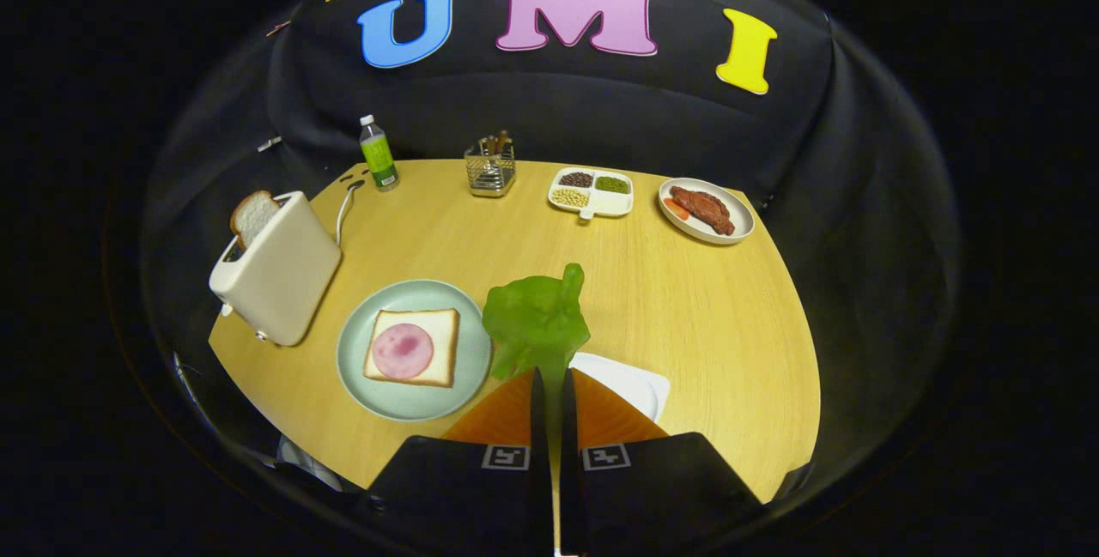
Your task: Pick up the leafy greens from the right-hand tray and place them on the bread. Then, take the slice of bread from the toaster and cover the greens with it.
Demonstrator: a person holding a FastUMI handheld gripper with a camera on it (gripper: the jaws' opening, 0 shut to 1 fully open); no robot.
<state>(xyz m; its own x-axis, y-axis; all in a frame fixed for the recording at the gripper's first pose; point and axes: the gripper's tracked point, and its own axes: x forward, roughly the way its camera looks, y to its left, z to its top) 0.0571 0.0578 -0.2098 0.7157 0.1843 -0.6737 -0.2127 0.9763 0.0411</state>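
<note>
My gripper (549, 378) is shut on the leafy greens (537, 321), a bright green lettuce leaf that stands up from the fingertips, lifted above the table. Just left of the fingers lies a pale green plate (361, 377) carrying a slice of bread (442, 342) topped with a round pink ham slice (402, 350). Under the right finger a white tray (631, 381) pokes out, partly hidden. At the table's left edge stands a cream toaster (283, 278) with a slice of bread (251, 216) sticking out of its slot.
Along the far edge of the round wooden table (704, 317) stand a green bottle (377, 154), a wire utensil holder (490, 167), a white divided dish of beans (592, 192) and a plate of meat (706, 210). The toaster's cord (345, 209) trails behind it.
</note>
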